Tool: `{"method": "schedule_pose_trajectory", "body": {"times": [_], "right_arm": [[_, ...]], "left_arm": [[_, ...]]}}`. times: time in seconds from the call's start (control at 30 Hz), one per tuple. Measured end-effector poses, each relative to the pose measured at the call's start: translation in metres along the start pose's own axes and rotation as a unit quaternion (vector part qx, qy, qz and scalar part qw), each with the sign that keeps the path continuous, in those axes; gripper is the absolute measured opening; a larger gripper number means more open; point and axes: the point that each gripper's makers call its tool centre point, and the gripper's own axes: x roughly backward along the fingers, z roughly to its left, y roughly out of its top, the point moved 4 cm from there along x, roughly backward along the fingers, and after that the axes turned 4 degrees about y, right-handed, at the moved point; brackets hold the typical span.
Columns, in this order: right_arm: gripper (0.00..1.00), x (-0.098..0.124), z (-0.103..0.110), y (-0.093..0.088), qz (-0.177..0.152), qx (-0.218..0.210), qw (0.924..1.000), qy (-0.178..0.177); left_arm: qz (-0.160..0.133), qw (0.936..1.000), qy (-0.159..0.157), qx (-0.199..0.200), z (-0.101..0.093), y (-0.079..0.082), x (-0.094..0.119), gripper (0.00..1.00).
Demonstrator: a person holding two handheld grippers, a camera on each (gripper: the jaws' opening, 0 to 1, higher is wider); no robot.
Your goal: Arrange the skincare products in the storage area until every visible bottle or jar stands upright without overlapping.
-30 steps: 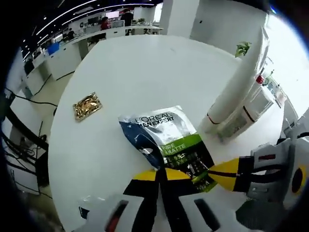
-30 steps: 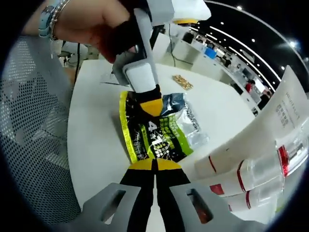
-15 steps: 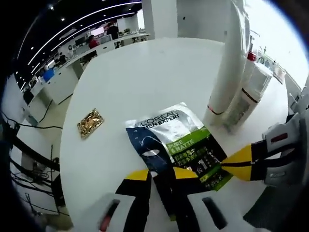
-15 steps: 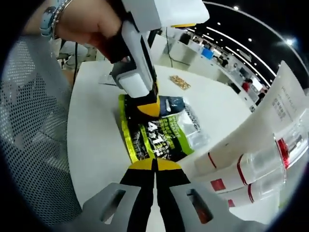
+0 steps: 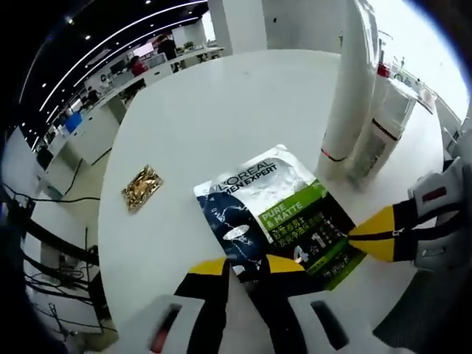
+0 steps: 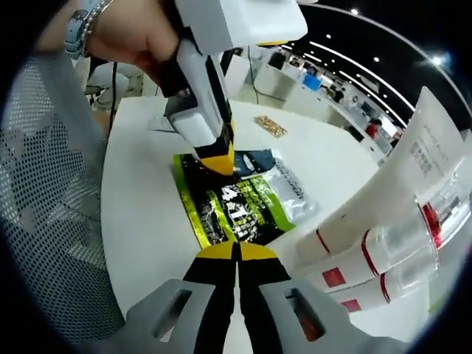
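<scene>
A green, black and silver face-mask sachet (image 5: 276,217) lies flat on the round white desk (image 5: 221,110), pinched from two sides. In the left gripper view it sits a little higher and farther out from the left gripper (image 5: 247,267) than half a second ago, with more of its dark, printed near end uncovered; since that whole view has shifted too, the change may be the camera's as much as the sachet's. The left gripper's yellow-tipped jaws are together on the sachet's near edge. The right gripper (image 5: 361,237) comes in from the right of that view, its yellow tip on the sachet's green corner.

In the right gripper view the right gripper (image 6: 236,252) has its jaws closed on the sachet's (image 6: 236,203) near edge, while the left gripper (image 6: 217,158), held by a hand (image 6: 129,37) wearing a bracelet, now presses the far edge from a spot slightly farther up the sachet than before.

A tall white tube (image 5: 346,88) and clear red-banded bottles (image 5: 383,125) stand upright just beyond the sachet; their tops are cut off by the view's edge. In the right gripper view these bottles (image 6: 391,251) are bent by the lens and their labels are unreadable. A small gold packet (image 5: 141,186) lies apart on the desk. A grey mesh chair back (image 6: 51,214) blocks the left of the right gripper view.
</scene>
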Motion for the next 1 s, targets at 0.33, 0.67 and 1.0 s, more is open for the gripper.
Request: {"method": "schedule_pose_trajectory", "body": {"times": [0.33,0.67,1.0], "right_arm": [[0.00,0.0004,0.0002,-0.0005,-0.001,-0.002,1.0000,0.000],[0.00,0.0005,-0.0017,-0.0014,-0.001,-0.003,1.0000,-0.001],[0.00,0.0009,-0.0050,-0.0038,0.004,-0.001,0.9999,-0.010]], "left_arm": [[-0.004,1.0000,0.000,-0.004,-0.0029,0.0003,0.0028,0.18],[-0.012,0.9999,-0.005,-0.003,-0.0014,0.0011,0.0001,0.18],[-0.023,0.9996,-0.005,-0.017,-0.0037,0.0034,-0.0015,0.18]]}}
